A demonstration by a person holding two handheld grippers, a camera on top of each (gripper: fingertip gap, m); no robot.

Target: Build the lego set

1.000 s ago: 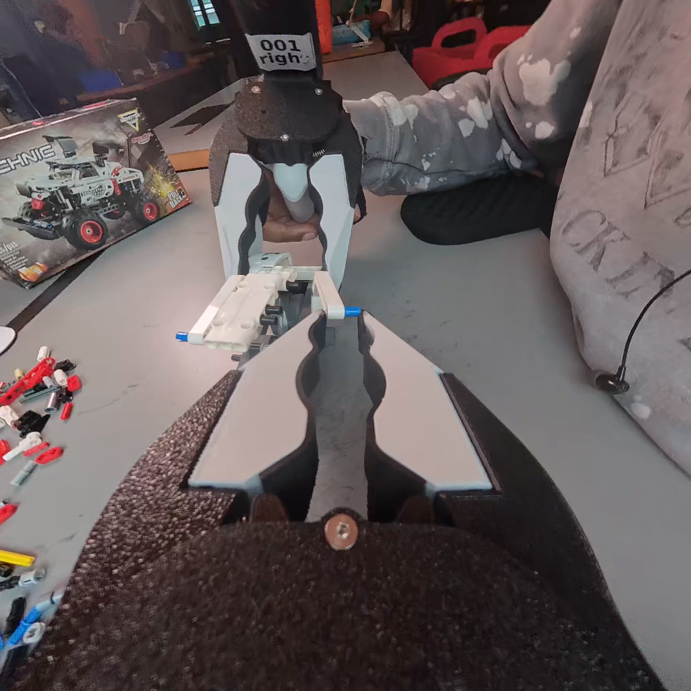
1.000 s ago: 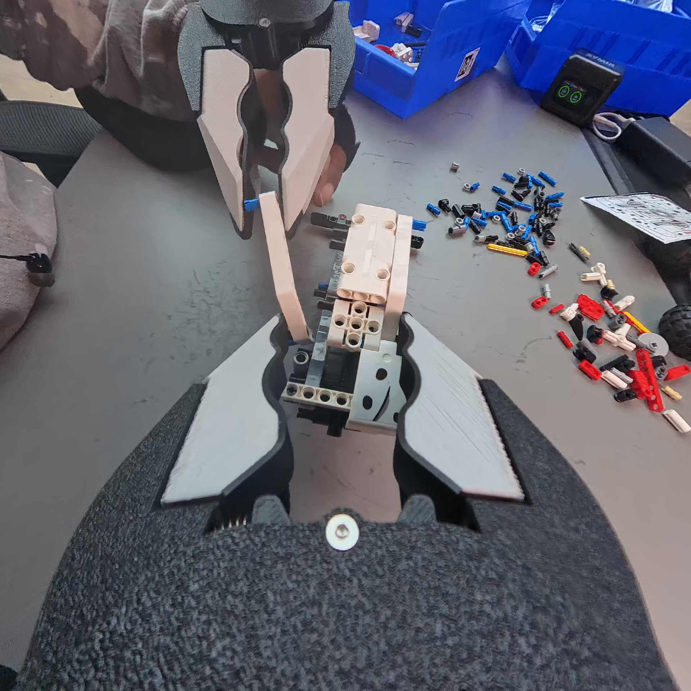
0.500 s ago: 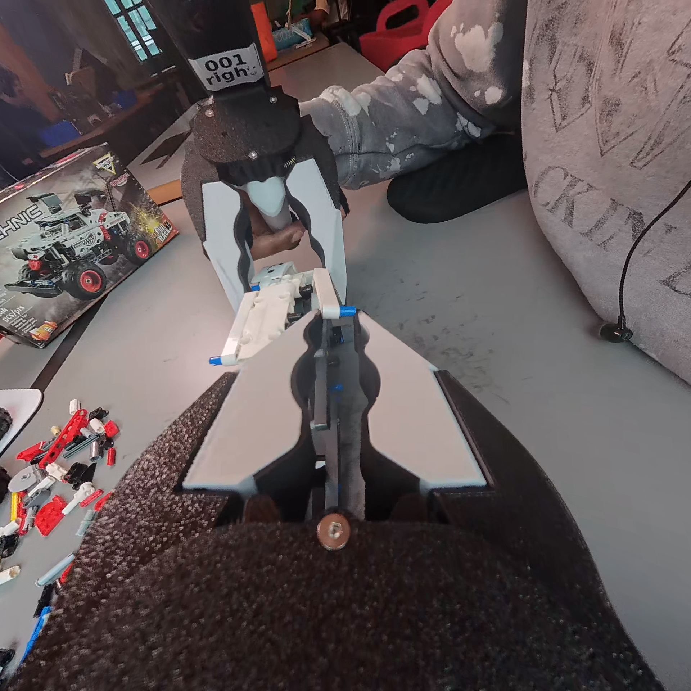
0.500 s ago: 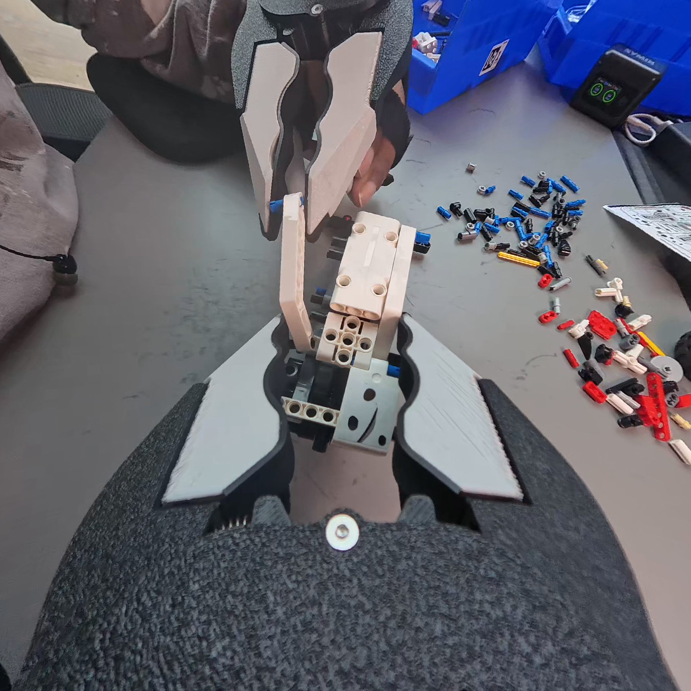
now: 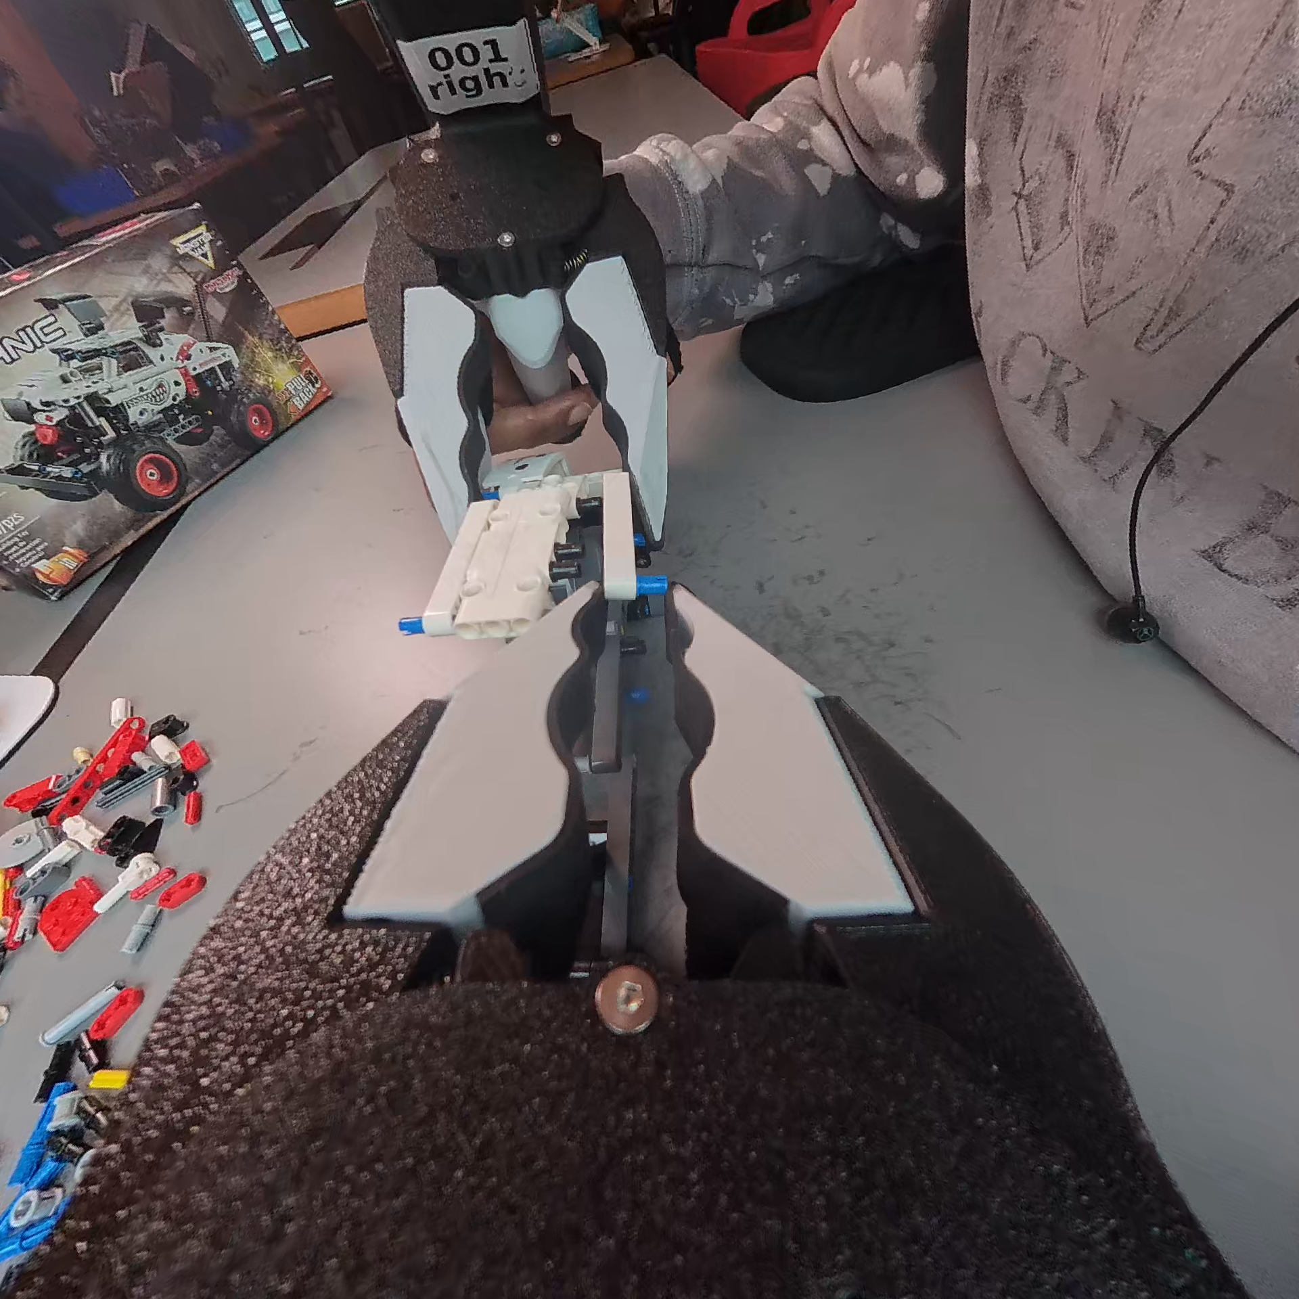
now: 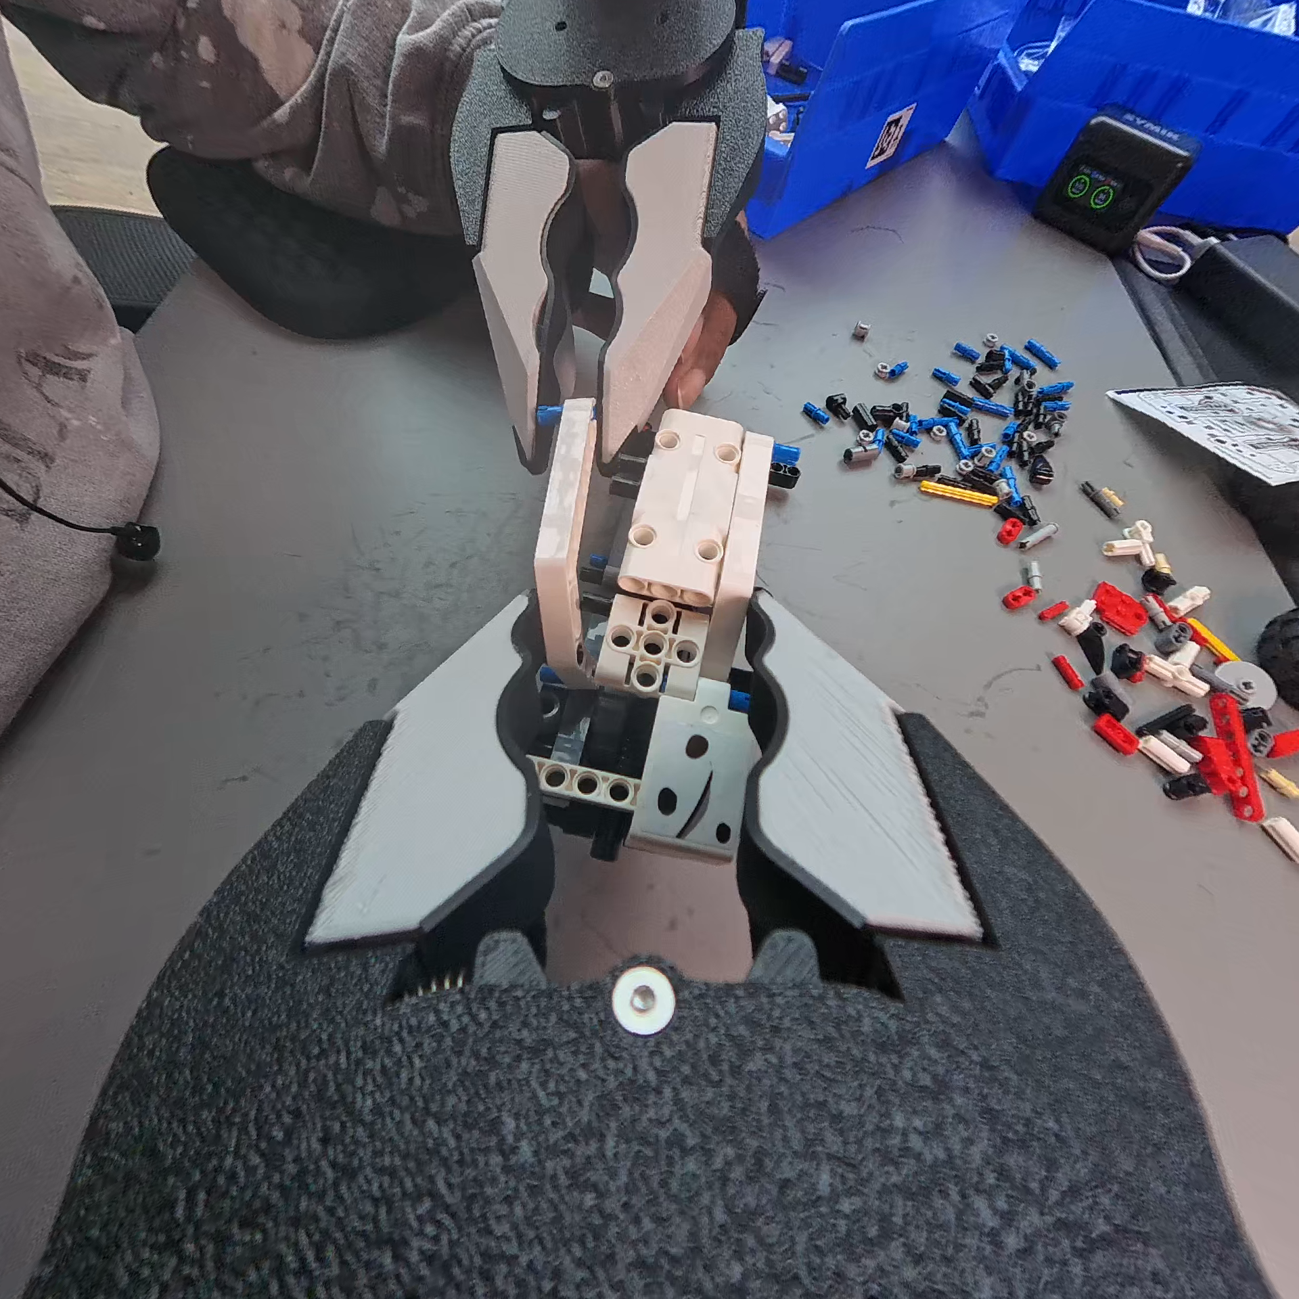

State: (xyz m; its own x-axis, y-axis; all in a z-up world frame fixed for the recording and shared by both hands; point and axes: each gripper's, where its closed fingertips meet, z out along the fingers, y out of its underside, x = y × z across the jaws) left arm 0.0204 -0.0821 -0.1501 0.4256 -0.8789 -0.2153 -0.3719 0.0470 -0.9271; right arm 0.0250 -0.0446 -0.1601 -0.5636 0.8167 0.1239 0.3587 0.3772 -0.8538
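Observation:
A partly built white, grey and black lego assembly point(image 6: 692, 506) is held just above the grey table point(image 6: 316, 562). My right gripper point(image 6: 643, 611) is shut on its lower part. A long white beam point(image 6: 562, 534) with a blue pin at its far end stands along the assembly's left side, tilted slightly outward at the top. My left gripper point(image 6: 569, 450) is shut on that far end. In the left wrist view, my left gripper point(image 5: 632, 597) holds the beam point(image 5: 617, 534). The right gripper point(image 5: 552, 538) faces it with the assembly point(image 5: 499, 562).
Loose blue and black pins point(image 6: 984, 436) and red, white and black parts point(image 6: 1181, 675) lie at the right, with a tyre point(image 6: 1283, 654) and an instruction sheet point(image 6: 1223, 429). Blue bins point(image 6: 879, 105) and a black device point(image 6: 1110, 183) stand behind. The set's box point(image 5: 133, 401) is at the left. One gripper's finger ends stand about 5 cm off the other's.
The left gripper has swung the white beam's top inward, from leaning out to the left to lying close along the assembly's side. The right gripper has kept its hold.

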